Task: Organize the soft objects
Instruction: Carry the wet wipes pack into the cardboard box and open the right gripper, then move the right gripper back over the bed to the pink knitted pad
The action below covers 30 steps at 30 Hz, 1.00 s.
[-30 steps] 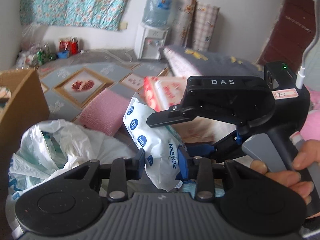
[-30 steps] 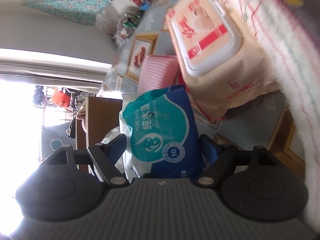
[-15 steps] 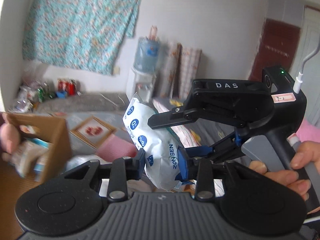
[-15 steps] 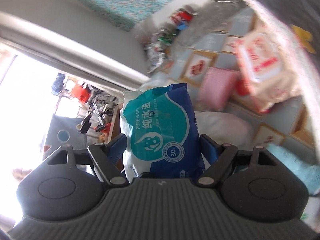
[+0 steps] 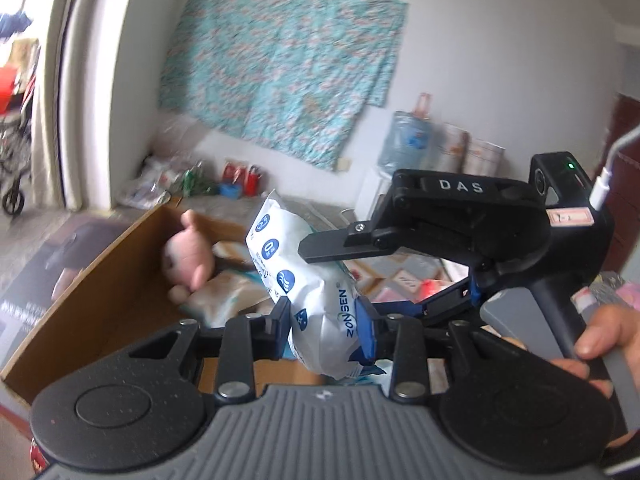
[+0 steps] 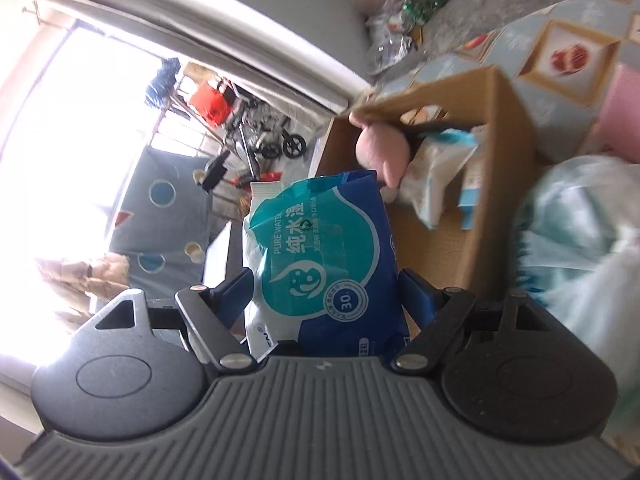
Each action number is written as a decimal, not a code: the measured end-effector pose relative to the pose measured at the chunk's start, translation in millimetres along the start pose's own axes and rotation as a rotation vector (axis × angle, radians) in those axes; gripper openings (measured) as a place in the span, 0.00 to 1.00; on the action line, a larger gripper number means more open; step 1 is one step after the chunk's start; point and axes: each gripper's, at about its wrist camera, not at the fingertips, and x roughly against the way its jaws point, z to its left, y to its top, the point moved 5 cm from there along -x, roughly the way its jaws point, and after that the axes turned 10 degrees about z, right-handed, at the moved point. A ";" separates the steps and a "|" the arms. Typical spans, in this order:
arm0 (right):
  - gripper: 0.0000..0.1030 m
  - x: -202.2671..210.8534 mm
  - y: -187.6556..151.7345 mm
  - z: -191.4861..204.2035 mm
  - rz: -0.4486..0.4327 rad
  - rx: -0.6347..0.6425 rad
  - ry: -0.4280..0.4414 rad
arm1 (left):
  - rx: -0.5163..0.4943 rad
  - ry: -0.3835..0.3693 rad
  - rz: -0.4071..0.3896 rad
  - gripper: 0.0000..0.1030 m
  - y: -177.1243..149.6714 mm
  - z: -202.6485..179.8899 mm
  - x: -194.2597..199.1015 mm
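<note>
One wet-wipe pack (image 5: 316, 292), a soft pouch, white at its edge and blue and teal on its printed face, is clamped by two grippers at once. The left gripper (image 5: 324, 324) pinches the pack across its thin edge, so its fingers (image 5: 366, 330) stand close together and dent the wrapper. The right gripper (image 6: 324, 304) grasps the same pack across its broad printed face, so its fingers (image 6: 416, 300) stand far apart, each pressed to a side. In the left wrist view the right gripper (image 5: 452, 260) enters from the right, held by a hand (image 5: 600, 332) on its grip. The double hold probably serves to keep a limp, sagging pouch steady in the air.

The pack hangs above and just before an open cardboard box (image 5: 100, 280), not yet inside it. The box appears to be the collecting place, since soft things already lie there: one pink plush toy (image 5: 188, 256) and at least two pale wipe packs (image 6: 436, 168); blur prevents a firmer count.

Counted: two grippers, one held pack, one box, one plush toy. Outside the box lie one crumpled white plastic bag (image 6: 580, 216) and one pink cloth (image 6: 620, 108) on the patterned floor mat (image 6: 560, 40). A floral cloth (image 5: 280, 64) hangs on the wall.
</note>
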 end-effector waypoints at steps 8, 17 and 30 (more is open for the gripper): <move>0.76 -30.5 10.1 -21.8 0.006 0.021 -0.125 | 0.102 -0.057 0.303 0.49 -20.0 80.8 -85.4; 0.76 -15.1 20.6 -31.0 -0.028 0.083 -0.135 | 0.120 0.049 0.536 0.53 -54.4 115.8 -133.2; 0.76 9.3 13.8 -53.1 -0.066 0.068 -0.116 | 0.189 0.041 0.585 0.40 -44.2 92.6 -168.3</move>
